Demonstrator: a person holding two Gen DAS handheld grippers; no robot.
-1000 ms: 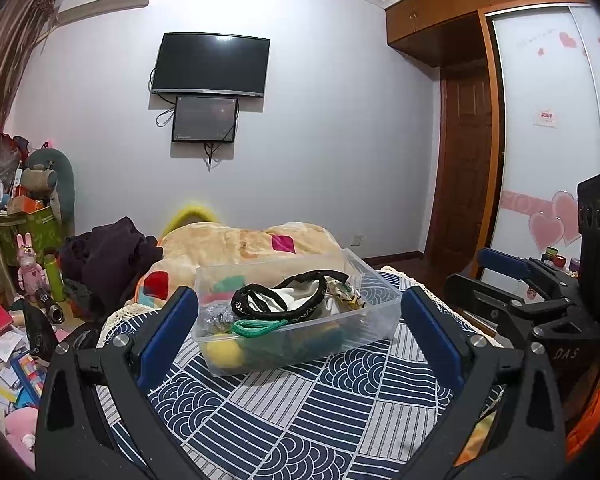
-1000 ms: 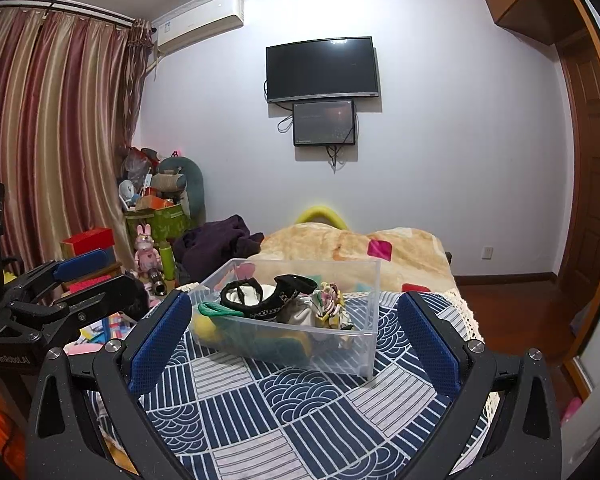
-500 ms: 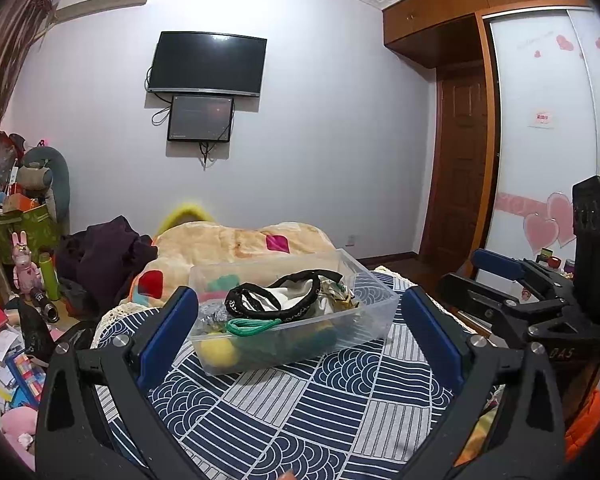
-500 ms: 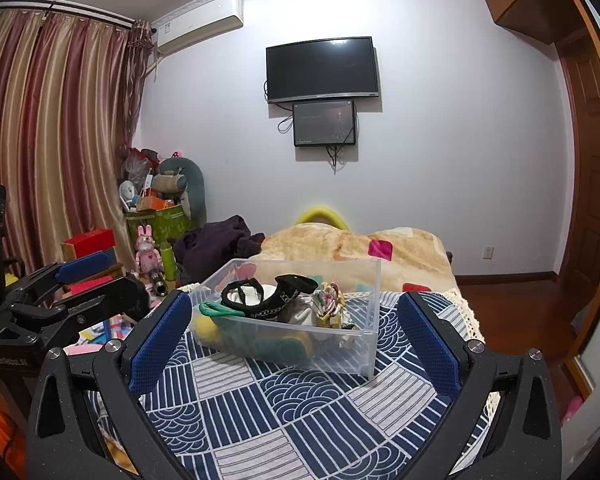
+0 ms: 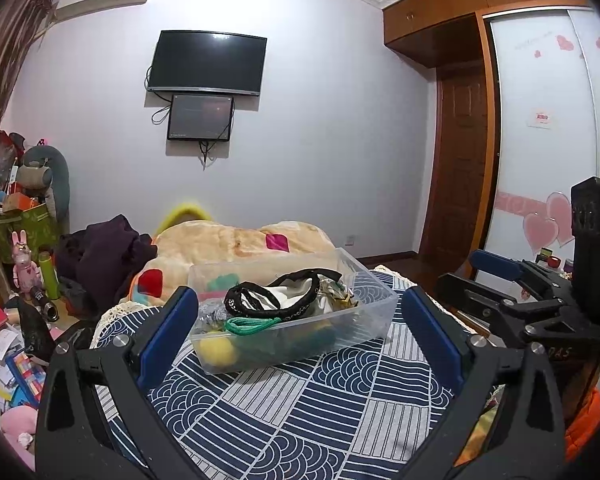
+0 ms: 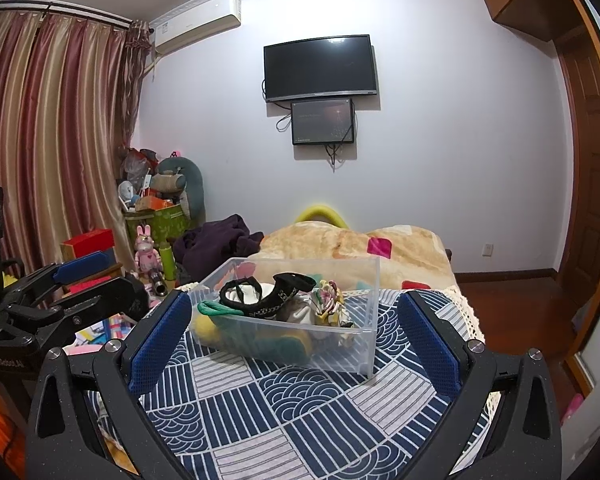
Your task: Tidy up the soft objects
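Both grippers' fingers point(image 5: 168, 320) point(image 6: 162, 340) spread, empty; "DAS" on right gripper point(image 5: 556, 354).

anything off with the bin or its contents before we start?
Nothing damaged or spilled. The clear plastic bin sits flat on the patterned bed cover, but it is heaped: a black strap rises above the rim and a green cord lies over the near edge. Both hand-held grippers are open and empty.
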